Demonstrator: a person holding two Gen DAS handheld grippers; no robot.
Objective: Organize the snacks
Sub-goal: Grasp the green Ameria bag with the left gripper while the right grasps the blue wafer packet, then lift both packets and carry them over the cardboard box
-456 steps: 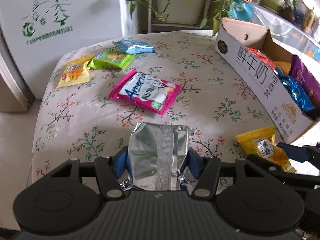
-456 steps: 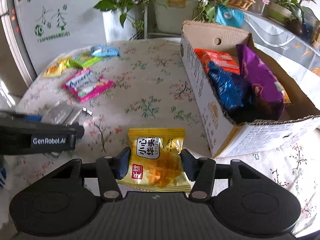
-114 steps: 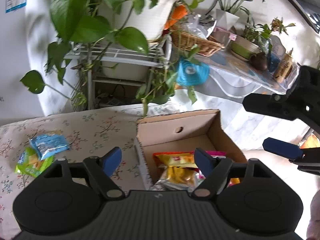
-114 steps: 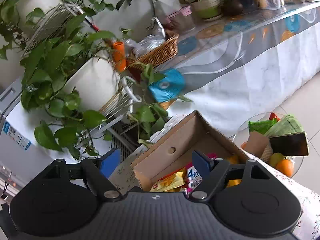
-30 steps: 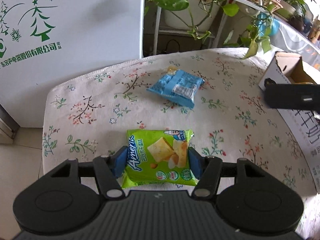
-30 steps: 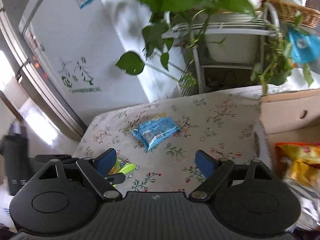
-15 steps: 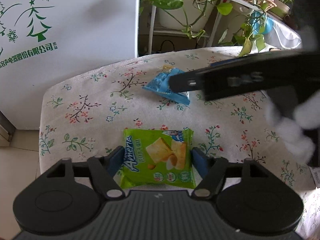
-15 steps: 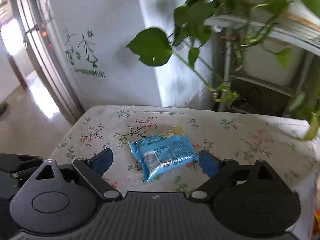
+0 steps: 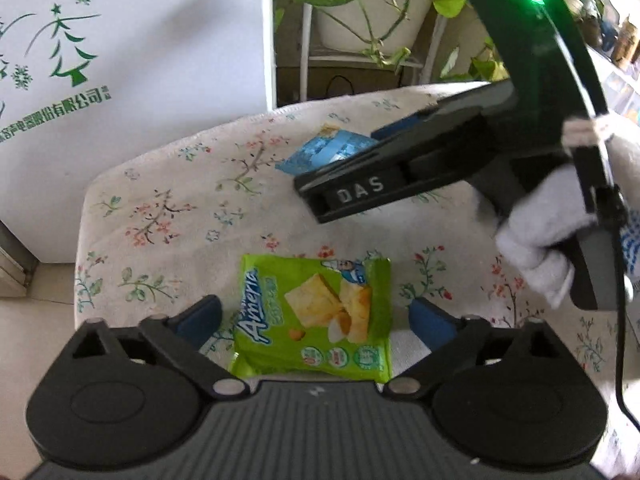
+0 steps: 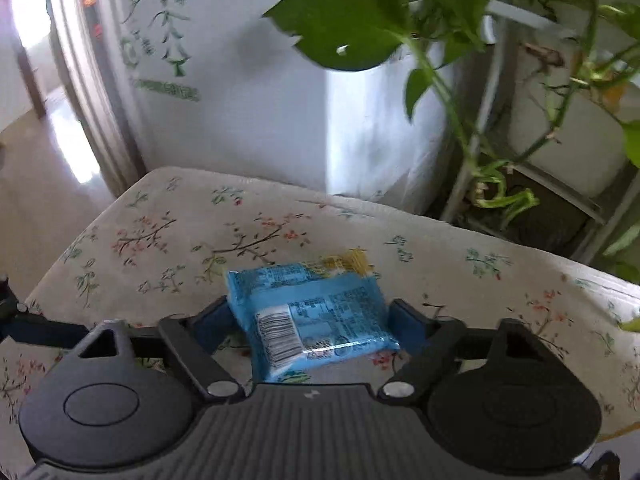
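A floral tablecloth (image 9: 168, 216) is covering the table. A white appliance with a green tree logo (image 9: 72, 52) is standing behind it. A potted pothos (image 9: 360, 12) is sitting on a white wire rack (image 10: 560, 200), trailing leaves.

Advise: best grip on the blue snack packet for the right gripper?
Pinch the blue packet across its short width, at mid-length, coming level from the near side. It lies flat on the tablecloth, and the right gripper, open, already straddles both side edges.
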